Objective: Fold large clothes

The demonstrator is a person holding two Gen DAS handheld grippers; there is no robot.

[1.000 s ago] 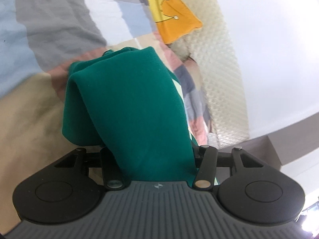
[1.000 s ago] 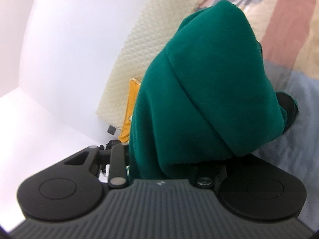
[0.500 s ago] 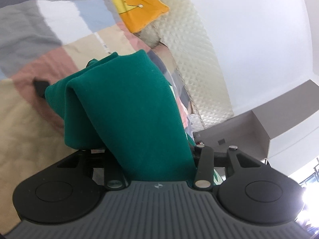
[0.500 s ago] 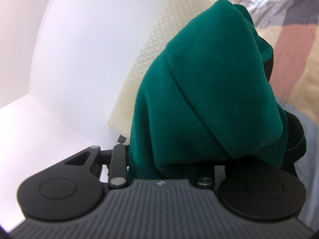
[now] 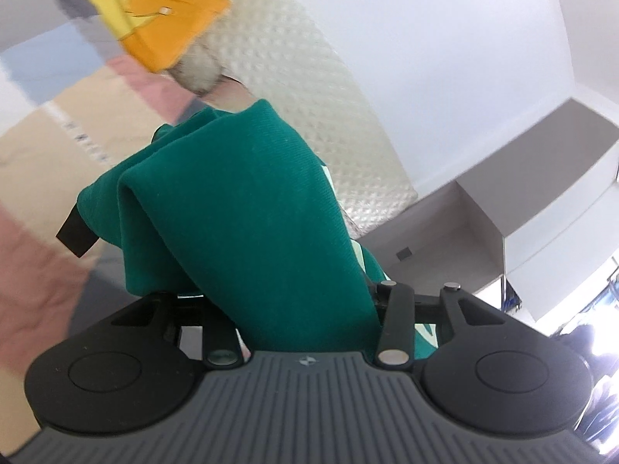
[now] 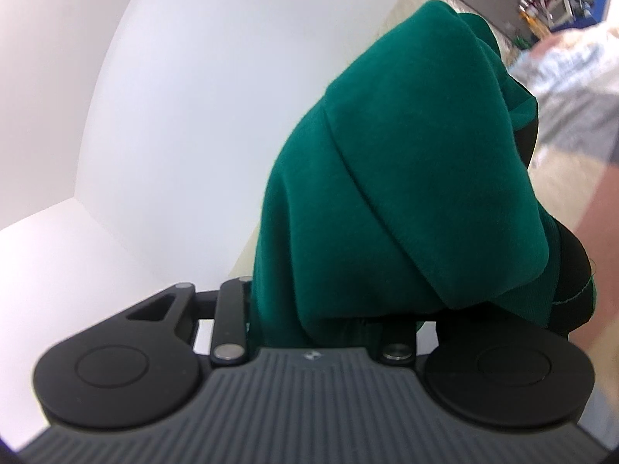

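Green knit garment (image 5: 247,208) hangs bunched, clamped in both the left gripper (image 5: 305,309) and right gripper (image 6: 321,309); thick uneven folds could slip from either grip.

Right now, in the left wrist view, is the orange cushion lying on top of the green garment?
No: the orange cushion lies apart from the green garment, further up the patchwork bedcover.

Green garment (image 5: 247,208), thick knit fabric, bunched and draped in heavy folds over both tools, hanging clear of the patchwork bedding below. One fold doubles back on itself at the left; a black cuff or trim piece (image 5: 75,232) sticks out from under it. Right-wrist view: same green garment (image 6: 406,178) rounded like a hood, black ribbed edge (image 6: 572,282) at lower right.
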